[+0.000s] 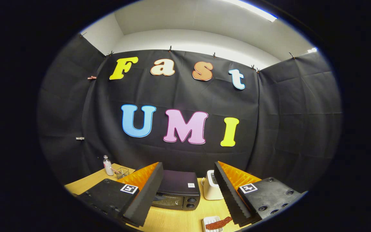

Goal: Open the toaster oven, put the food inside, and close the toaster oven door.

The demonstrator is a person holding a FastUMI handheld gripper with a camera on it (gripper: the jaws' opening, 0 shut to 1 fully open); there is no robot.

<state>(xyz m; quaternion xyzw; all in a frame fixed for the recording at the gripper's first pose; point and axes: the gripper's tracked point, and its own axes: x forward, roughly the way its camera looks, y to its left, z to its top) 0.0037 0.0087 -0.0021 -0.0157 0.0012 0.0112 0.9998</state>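
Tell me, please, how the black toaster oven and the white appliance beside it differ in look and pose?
The toaster oven is black, low and wide, while the white appliance is pale, narrower and taller. The toaster oven has its door shut and two knobs in front; the white appliance shows no knobs I can make out. Both stand on the wooden table, beyond the open gripper, whose fingers hold nothing.

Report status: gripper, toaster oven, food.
Gripper open, holding nothing. Toaster oven ahead between the fingers, door closed. Food on white plate near right finger. Path clear.
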